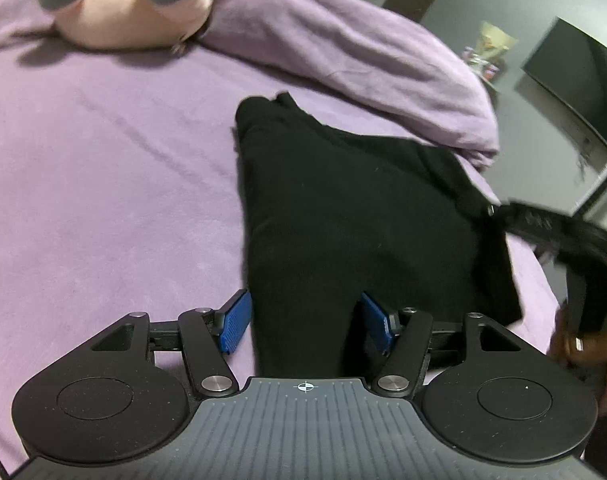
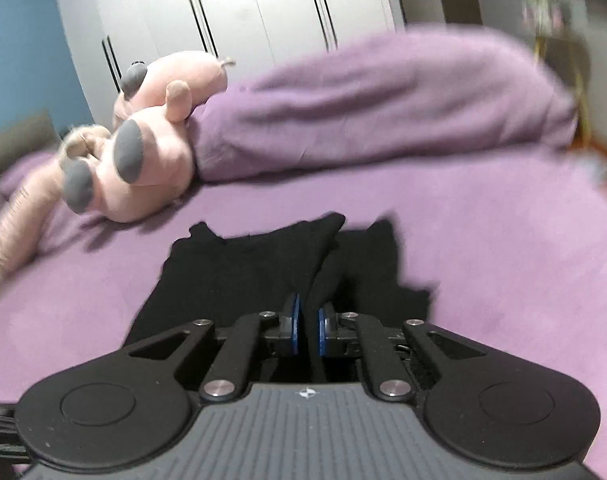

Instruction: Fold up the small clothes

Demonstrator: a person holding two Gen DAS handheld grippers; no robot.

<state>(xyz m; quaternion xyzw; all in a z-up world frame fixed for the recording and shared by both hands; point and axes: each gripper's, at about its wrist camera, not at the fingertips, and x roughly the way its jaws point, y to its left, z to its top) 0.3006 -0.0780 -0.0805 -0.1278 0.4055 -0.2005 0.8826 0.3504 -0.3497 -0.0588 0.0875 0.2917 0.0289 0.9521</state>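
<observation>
Black garment lies flat on the purple bed, short of the plush toy. My right hand-held gripper pinches a raised fold; my left hand-held gripper is spread, straddling the near end. Light, limp, slack cloth, I'd guess: best gripped at edges or corners.

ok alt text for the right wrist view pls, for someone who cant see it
The right tool pinches a raised fold of a black garment lying on a purple bedsheet. Behind it sit a pink plush toy, a bunched purple blanket and white wardrobe doors.
</observation>
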